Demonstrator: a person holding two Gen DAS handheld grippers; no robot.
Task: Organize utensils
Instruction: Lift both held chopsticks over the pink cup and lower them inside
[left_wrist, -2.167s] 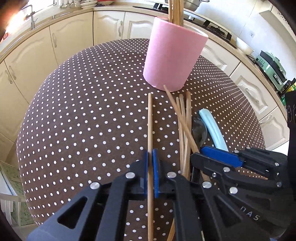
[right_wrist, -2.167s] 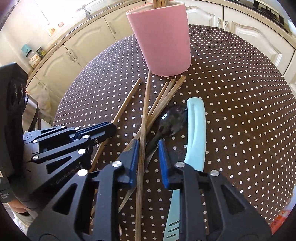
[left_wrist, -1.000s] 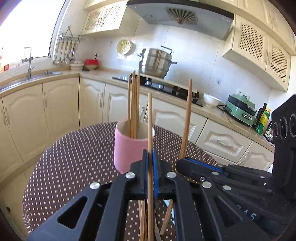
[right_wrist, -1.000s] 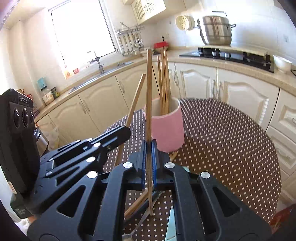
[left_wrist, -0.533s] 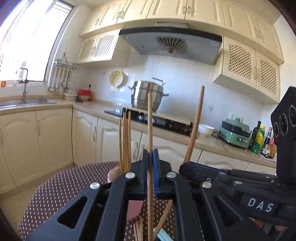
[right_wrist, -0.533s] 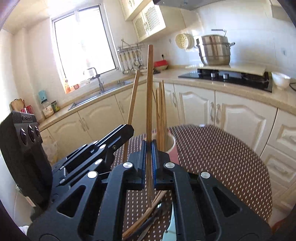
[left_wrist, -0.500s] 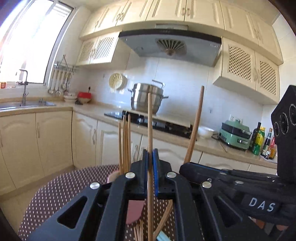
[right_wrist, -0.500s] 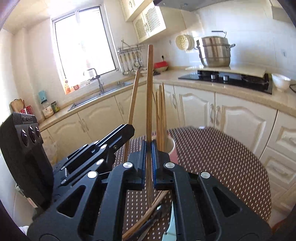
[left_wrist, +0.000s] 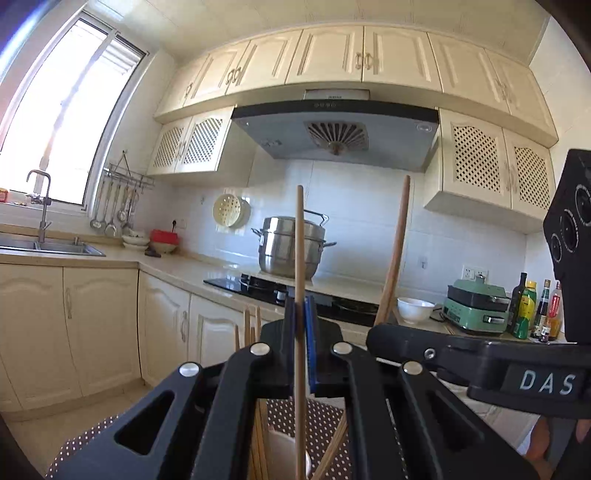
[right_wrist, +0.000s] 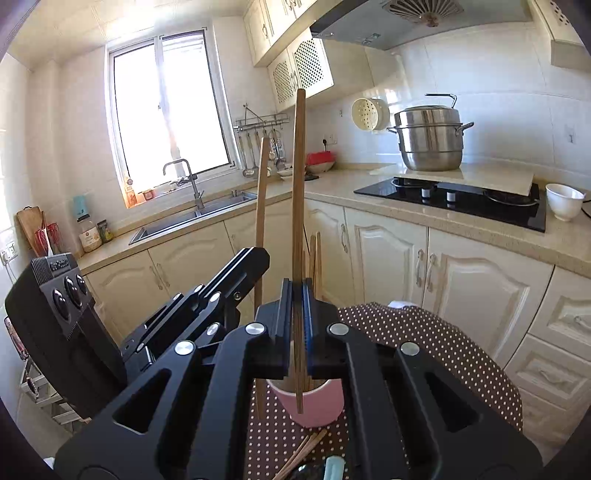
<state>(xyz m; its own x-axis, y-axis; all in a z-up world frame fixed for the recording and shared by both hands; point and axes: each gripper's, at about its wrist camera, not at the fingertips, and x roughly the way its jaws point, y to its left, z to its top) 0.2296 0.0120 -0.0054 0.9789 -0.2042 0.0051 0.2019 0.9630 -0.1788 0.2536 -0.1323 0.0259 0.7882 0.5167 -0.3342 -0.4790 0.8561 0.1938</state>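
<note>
A: Chopsticks are riding upright, one clamped in the left gripper (left_wrist: 301, 325), one (right_wrist: 298, 206) pinched in the right gripper (right_wrist: 296, 314), both hanging above the pink cup (right_wrist: 314, 404) standing mid-table (right_wrist: 424, 339).

B: What is looking risky?

A: In my judgement, lower tips could be missing the rim, catching sticks already standing inside, or tipping the cup. Against the frame two seconds earlier, both sticks are now lifting clear of the dotted cloth where loose chopsticks (right_wrist: 301, 452) are lying.

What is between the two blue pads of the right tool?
A single wooden chopstick, standing upright and pinched by the right tool, its lower tip hanging over the pink cup. The right wrist view shows it.
</note>
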